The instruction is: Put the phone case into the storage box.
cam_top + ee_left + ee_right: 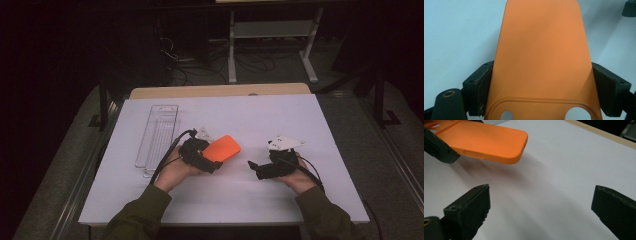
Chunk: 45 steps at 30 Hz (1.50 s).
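On the white table (310,200), the clear tray (159,134) lies toward the left edge; mid-table, the left gripper (212,165) clamps the orange phone case (222,148) aloft by its sides, so the wide-open, empty right gripper (251,165) should square up before gripping its free end.

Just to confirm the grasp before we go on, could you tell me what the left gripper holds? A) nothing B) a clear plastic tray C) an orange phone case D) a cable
C: in the left gripper view the left gripper clamps the orange phone case by its two long edges, while the clear plastic tray lies apart on the table.
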Each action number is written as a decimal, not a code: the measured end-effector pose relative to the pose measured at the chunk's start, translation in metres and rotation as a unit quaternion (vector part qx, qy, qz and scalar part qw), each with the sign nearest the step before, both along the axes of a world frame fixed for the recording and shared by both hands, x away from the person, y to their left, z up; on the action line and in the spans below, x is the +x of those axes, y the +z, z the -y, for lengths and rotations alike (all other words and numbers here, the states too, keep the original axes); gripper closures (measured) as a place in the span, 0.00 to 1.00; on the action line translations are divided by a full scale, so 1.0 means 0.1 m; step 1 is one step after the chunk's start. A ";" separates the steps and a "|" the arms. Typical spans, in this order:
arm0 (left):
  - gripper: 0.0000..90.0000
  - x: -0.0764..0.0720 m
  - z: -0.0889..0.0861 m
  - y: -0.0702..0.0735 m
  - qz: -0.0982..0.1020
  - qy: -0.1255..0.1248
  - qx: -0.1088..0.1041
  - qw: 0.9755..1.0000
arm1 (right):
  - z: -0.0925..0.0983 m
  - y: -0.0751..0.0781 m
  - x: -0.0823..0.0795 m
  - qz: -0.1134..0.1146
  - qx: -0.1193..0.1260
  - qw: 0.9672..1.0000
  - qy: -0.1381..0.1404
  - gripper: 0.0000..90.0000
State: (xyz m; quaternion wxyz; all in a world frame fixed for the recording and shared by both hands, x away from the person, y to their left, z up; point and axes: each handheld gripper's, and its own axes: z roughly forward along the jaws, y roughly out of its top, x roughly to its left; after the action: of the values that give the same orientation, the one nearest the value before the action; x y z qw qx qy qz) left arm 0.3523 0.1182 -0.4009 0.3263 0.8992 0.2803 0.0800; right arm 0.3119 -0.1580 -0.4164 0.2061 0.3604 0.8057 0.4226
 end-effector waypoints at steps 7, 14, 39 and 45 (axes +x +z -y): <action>0.17 0.00 0.00 0.00 0.002 -0.001 0.002 1.000 | -0.01 0.00 -0.01 0.014 -0.015 1.000 0.008 0.01; 0.17 0.00 -0.01 0.00 0.002 -0.001 0.003 1.000 | -0.03 -0.01 -0.04 0.036 -0.036 0.999 0.015 0.01; 0.17 0.00 0.00 0.00 0.007 -0.009 0.006 1.000 | -0.16 -0.04 -0.13 0.111 -0.116 0.986 0.038 0.01; 0.17 0.00 0.00 0.00 0.009 -0.010 0.007 1.000 | -0.20 -0.05 -0.16 0.128 -0.142 0.980 0.048 0.01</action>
State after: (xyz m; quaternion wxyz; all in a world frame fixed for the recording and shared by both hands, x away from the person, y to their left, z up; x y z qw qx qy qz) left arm 0.3524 0.1182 -0.4012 0.3231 0.9035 0.2679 0.0865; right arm 0.2962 -0.1376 -0.4216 0.3356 0.2312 0.8409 0.3561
